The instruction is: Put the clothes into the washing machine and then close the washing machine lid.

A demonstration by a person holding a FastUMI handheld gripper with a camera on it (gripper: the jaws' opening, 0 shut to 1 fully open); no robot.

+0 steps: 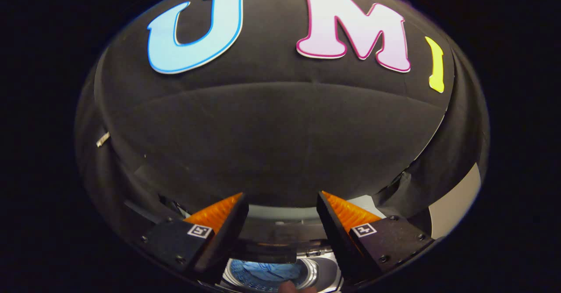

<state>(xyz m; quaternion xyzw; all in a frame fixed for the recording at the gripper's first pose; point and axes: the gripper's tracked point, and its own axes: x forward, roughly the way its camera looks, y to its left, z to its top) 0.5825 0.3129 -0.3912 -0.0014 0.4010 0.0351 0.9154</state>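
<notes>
My gripper (280, 194) is open, its fingers spread wide with nothing between them, raised and facing the black cloth wall. Low down between the fingers I see the top of the washing machine (285, 229), a grey top-loader. Its round drum opening (312, 273) shows below and behind the fingertips. Blue clothes (263, 270) lie inside the drum. A dark bar (267, 252) crosses just above the opening; I cannot tell whether it is the lid's edge.
The black cloth wall (271, 135) stands close beyond the machine. A pale panel (456, 205) shows past the right finger. A small tag (103, 139) hangs on the cloth at the left.
</notes>
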